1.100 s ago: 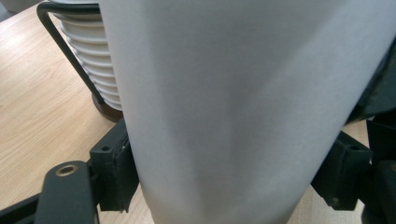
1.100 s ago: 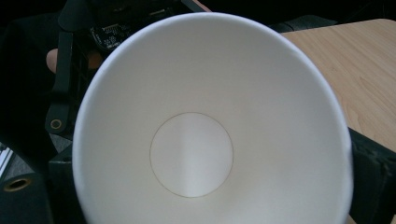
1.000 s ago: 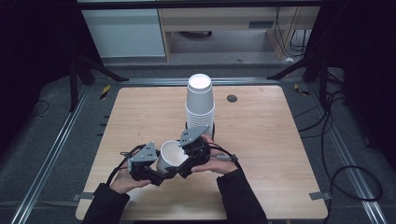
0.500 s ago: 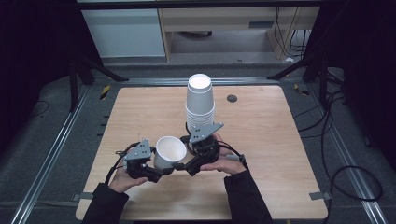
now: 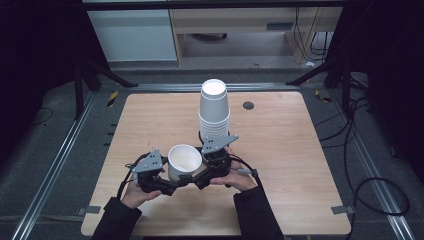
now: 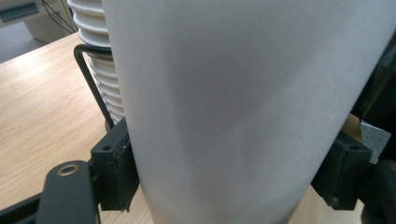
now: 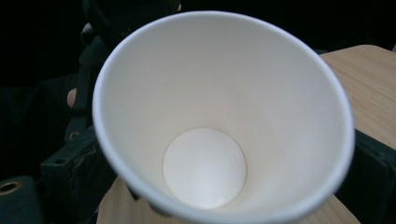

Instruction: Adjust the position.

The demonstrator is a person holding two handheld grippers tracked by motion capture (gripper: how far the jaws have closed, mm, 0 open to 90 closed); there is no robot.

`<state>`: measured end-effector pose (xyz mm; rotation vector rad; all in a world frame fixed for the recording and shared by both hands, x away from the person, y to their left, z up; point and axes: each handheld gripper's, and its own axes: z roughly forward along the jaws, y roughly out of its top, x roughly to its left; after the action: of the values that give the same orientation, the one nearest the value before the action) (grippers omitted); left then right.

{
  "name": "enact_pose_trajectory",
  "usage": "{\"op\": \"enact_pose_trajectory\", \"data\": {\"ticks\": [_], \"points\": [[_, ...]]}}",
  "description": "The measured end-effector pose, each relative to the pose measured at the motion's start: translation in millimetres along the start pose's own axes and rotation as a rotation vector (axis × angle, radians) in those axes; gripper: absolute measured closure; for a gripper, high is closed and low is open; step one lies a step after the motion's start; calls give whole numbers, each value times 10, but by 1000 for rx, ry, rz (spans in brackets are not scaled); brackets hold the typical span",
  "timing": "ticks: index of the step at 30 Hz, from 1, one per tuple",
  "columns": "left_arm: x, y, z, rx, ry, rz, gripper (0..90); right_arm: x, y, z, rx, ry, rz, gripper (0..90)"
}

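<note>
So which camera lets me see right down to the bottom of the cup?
The right gripper view: it looks straight into the open cup, showing its round bottom. The high view shows the cup from above, between both grippers. The left gripper view shows its plain outside wall.

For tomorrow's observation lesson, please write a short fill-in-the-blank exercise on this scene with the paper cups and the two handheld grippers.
1. The single white paper cup held between the two grippers has its open mouth facing ____.
2. The tall stack of white paper cups stands with its cups turned upside ____.
3. The jaws of the left gripper press on the two ____ of the single cup.
4. Everything rests above a light ____ table.

Missing words: up; down; sides; wooden
</note>
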<state>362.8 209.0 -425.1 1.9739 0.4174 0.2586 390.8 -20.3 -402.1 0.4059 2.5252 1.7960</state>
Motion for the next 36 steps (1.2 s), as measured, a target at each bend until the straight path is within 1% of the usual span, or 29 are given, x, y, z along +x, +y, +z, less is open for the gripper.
{"op": "enact_pose_trajectory", "data": {"ticks": [3, 6, 10, 23, 31, 33, 35, 36], "points": [[-15, 1, 17, 1, 2, 2, 217, -2, -5, 52, -19, 1, 13, 58], [-19, 2, 23, 2, 2, 0, 217, 7, -13, 89, -19, 6, 14, 70], [-24, 2, 28, 3, 1, 0, 217, 13, -16, 106, -28, -2, 8, 113], [-18, -3, 36, 4, -4, -9, 213, 22, -22, 100, -28, -8, 0, 145], [-16, 0, 33, -11, -4, -10, 197, 24, -4, 80, -37, -10, 0, 150], [-14, -11, 42, 2, -2, -8, 178, 19, 13, 58, -44, -18, -2, 151], [-12, -15, 43, 4, -1, -8, 171, 14, 27, 37, -49, -19, 0, 151], [-3, -26, 44, 13, 2, -10, 167, 10, 50, 4, -47, -30, -4, 151]]}}
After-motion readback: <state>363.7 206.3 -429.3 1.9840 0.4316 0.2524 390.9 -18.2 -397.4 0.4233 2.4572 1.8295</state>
